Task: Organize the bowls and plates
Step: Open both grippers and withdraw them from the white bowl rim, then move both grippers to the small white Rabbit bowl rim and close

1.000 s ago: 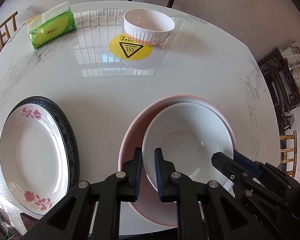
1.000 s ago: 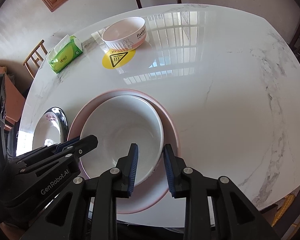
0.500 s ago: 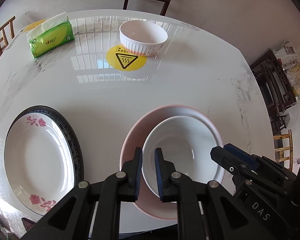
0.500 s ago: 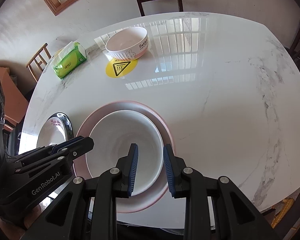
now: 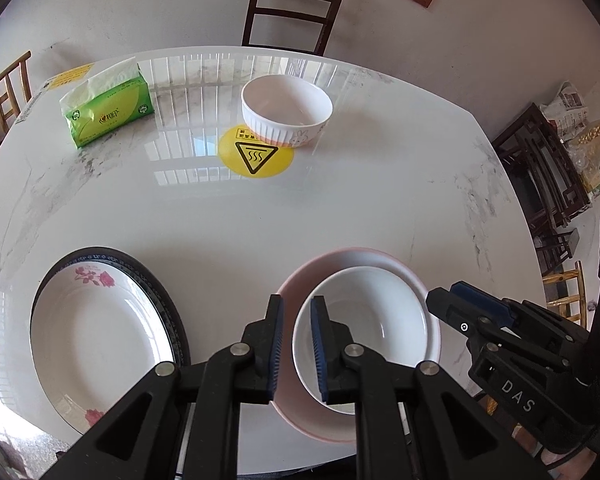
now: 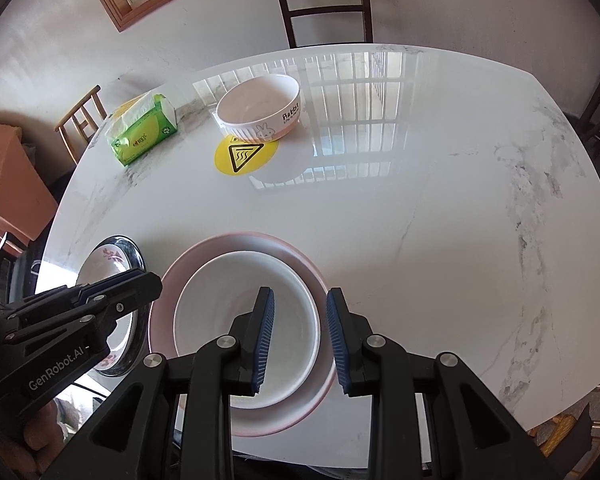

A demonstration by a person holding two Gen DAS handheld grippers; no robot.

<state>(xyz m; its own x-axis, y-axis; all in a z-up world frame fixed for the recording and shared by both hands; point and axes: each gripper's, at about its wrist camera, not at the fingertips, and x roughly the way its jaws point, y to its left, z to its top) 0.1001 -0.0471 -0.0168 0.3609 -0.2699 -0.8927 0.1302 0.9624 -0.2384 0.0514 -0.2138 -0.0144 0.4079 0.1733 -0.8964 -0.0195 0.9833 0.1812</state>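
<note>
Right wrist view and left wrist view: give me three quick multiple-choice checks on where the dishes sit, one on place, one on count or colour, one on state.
1. Where does the white bowl sit?
A. Inside the pink bowl
B. On the yellow sticker
C. On the flowered plate

2. How many bowls are on the table?
A. One
B. Three
C. Five

3. What is in the right gripper?
A. The tissue pack
B. The rabbit bowl
C. Nothing; it is above the white bowl, pads clear of the rim

Key: 1 A, its rim lies within the pink rim. 2 B, white, pink and the rabbit bowl by the yellow sticker. 3 C, both pads show with a free gap between them; the left gripper is likewise empty.
</note>
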